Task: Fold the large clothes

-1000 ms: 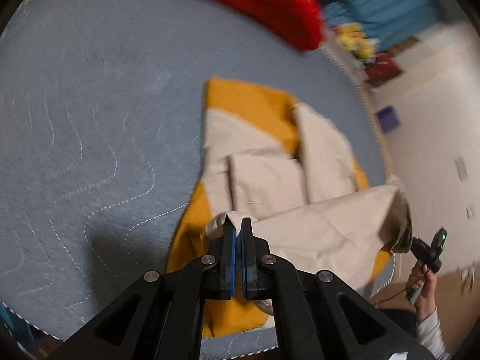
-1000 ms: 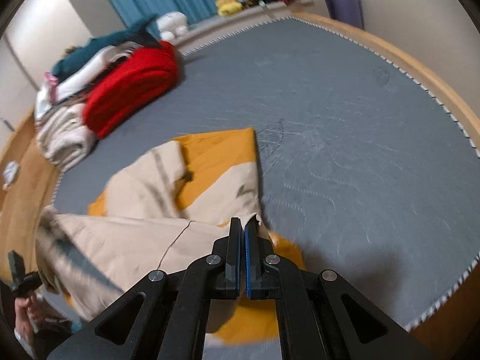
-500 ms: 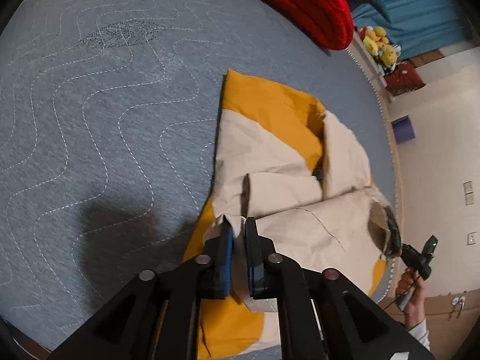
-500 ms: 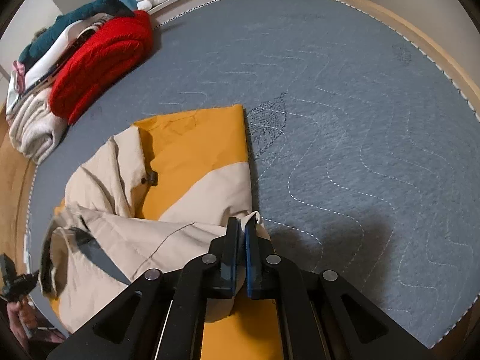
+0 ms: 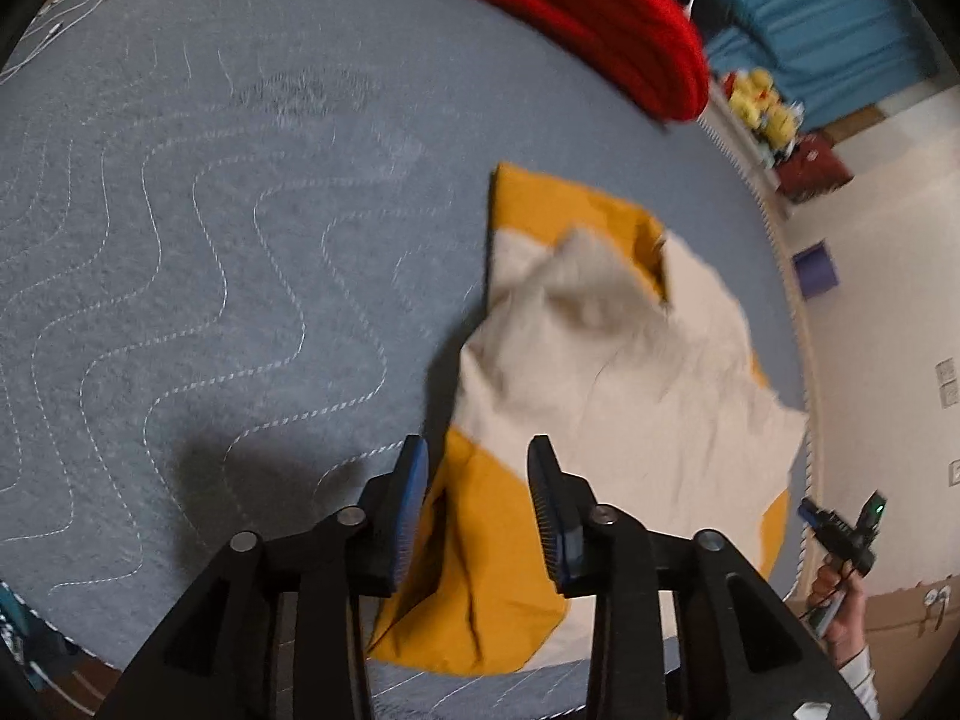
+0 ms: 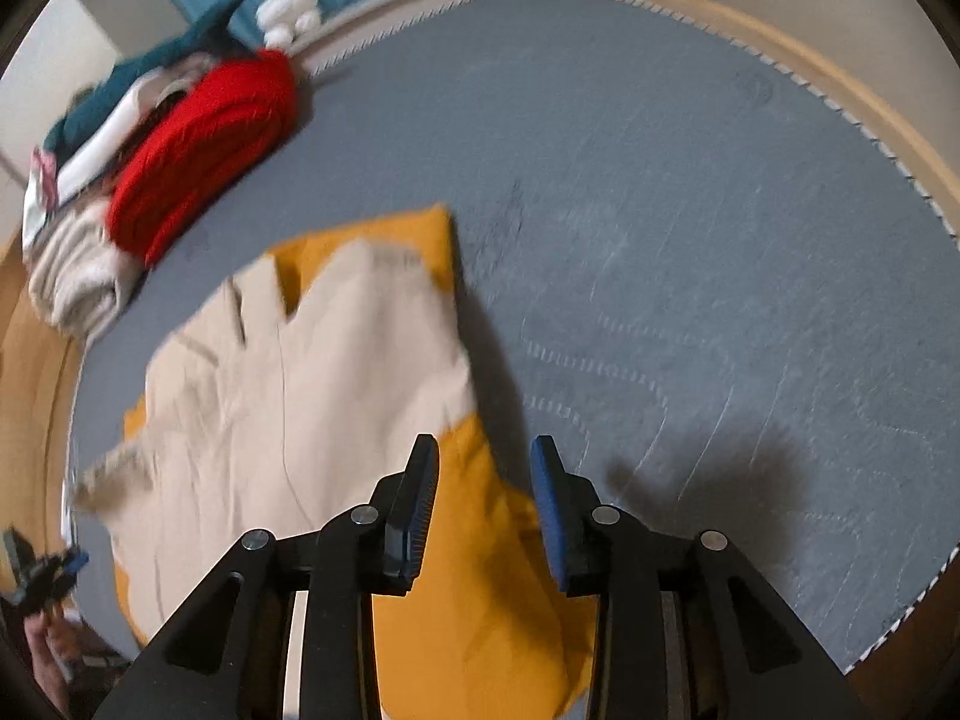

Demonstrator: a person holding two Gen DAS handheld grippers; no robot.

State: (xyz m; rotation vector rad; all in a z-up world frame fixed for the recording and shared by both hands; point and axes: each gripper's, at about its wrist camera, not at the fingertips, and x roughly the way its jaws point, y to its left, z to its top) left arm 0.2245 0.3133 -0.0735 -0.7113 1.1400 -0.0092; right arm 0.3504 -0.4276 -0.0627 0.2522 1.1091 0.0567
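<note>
Opening now, both tongs, left (image 5: 478,468) and right (image 6: 484,468), have let go of the beige-and-yellow jacket (image 5: 612,396); its puffy top fold toward twelve o'clock could spring back open.

Surface: a round grey-blue quilted mat (image 5: 240,240) with wavy white stitching and a stitched rim (pale wooden floor showed past its edge).
Middle: a beige-and-mustard garment (image 5: 600,396) lay folded flat on it.
Far edge: a folded red knit (image 6: 204,144) rested beside a stack of white and teal clothes (image 6: 90,138).
</note>
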